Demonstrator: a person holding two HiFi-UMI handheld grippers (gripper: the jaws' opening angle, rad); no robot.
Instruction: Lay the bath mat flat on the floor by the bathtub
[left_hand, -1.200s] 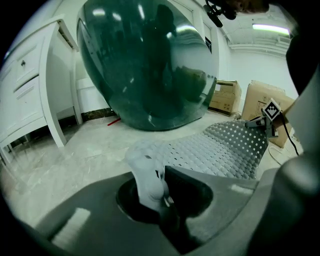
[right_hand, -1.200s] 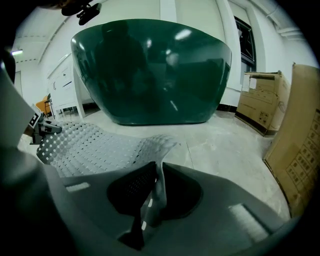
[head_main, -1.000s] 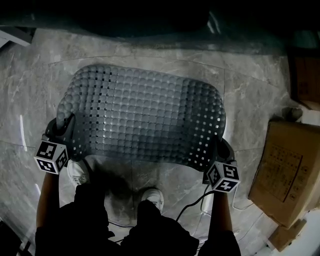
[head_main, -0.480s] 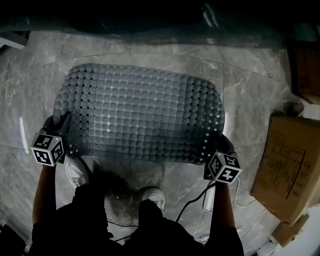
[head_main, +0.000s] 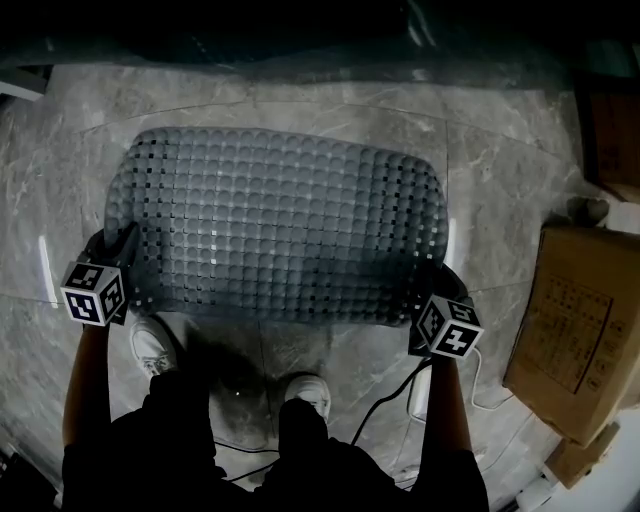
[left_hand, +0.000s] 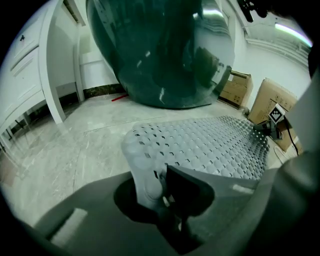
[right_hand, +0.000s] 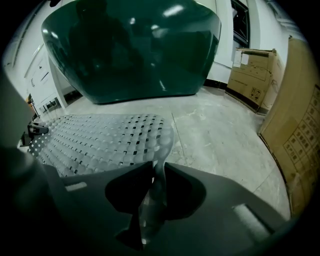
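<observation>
A grey perforated bath mat (head_main: 280, 228) is spread out over the marble floor, in front of the dark green bathtub (head_main: 250, 35) along the top of the head view. My left gripper (head_main: 118, 262) is shut on the mat's near left corner, which curls up between the jaws (left_hand: 150, 175). My right gripper (head_main: 432, 290) is shut on the near right corner, a thin fold of mat (right_hand: 155, 187) pinched between its jaws. In both gripper views the mat (left_hand: 210, 145) (right_hand: 100, 137) runs toward the tub (left_hand: 165, 50) (right_hand: 135, 45).
Cardboard boxes (head_main: 575, 335) stand at the right, also seen in the right gripper view (right_hand: 295, 130). A white cable (head_main: 395, 400) trails on the floor near the person's white shoes (head_main: 150, 345). A white cabinet (left_hand: 30, 70) stands left of the tub.
The mat has come lower and flatter, spreading wider toward the left. Both grippers moved slightly outward and down while staying shut on the corners.
</observation>
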